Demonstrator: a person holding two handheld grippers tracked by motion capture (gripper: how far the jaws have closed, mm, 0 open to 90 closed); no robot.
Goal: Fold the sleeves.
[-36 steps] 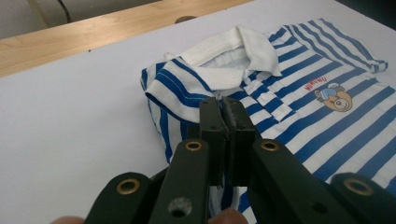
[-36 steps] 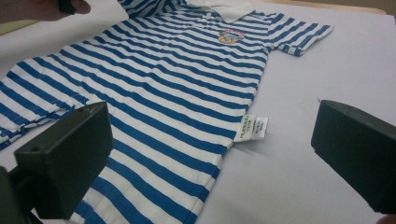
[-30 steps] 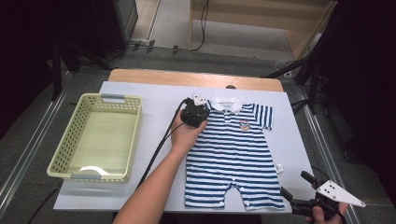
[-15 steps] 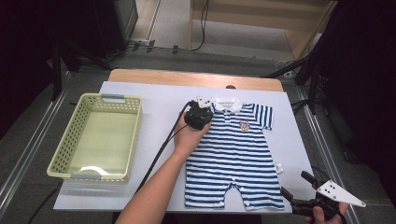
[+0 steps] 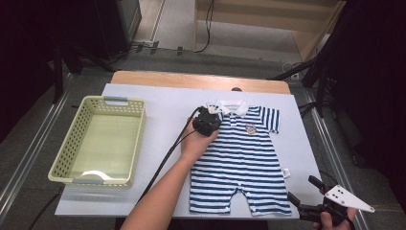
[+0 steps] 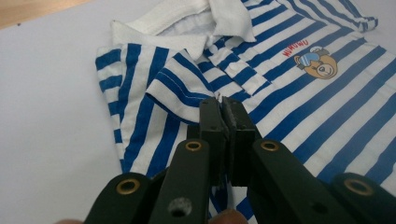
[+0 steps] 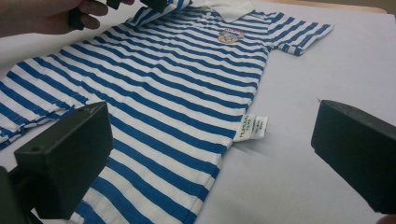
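Observation:
A blue-and-white striped baby romper (image 5: 249, 158) lies flat on the white board (image 5: 158, 103), collar at the far end. My left gripper (image 5: 207, 122) sits over its left shoulder. In the left gripper view the jaws (image 6: 225, 105) are shut on the edge of the left sleeve (image 6: 180, 86), which is folded in toward the chest beside the white collar (image 6: 215, 18). My right gripper (image 5: 302, 189) hangs open near the romper's right leg at the board's near right corner. In the right gripper view its jaws (image 7: 210, 154) stand wide apart over the romper's side seam and a white label (image 7: 252, 127).
A pale yellow plastic basket (image 5: 64, 153) stands on the left part of the board. A strip of wooden tabletop (image 5: 191, 79) shows beyond the board's far edge. The left gripper's cable (image 5: 165, 158) trails along the forearm.
The left gripper has shifted slightly right and nearer, drawing the sleeve inward over the romper. The right gripper has not moved.

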